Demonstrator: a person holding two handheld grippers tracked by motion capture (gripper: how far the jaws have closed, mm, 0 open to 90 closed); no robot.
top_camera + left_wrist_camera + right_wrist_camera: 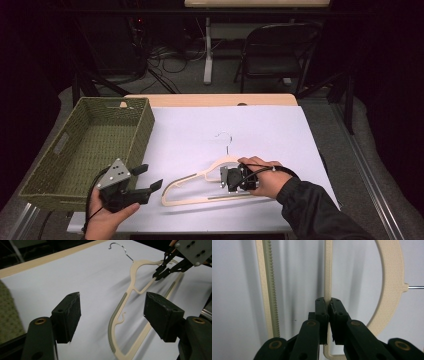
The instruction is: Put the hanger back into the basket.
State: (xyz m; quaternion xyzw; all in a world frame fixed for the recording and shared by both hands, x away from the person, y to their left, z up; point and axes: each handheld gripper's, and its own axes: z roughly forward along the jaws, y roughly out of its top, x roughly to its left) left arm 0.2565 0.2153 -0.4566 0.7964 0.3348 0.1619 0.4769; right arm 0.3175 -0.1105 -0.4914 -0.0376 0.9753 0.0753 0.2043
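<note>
Where the white sheet covers the table, the cream hanger lies flat in the high view, toward five o'clock of the sheet's middle; its long axis runs roughly from eight o'clock to two o'clock, and its wire hook points toward twelve o'clock, away from the person; the right gripper is clamped on the hanger, its jaws pressed together on a thin cream bar of the frame, which the right gripper view shows closely, along with the ribbed grey strip on the bar to the left; the left gripper hovers at eight o'clock of the hanger, just beside the green woven basket, its jaws well apart with nothing between them; the left gripper view looks along the hanger from its low end, the hook at twelve o'clock, the right gripper at two o'clock gripping near the neck.
</note>
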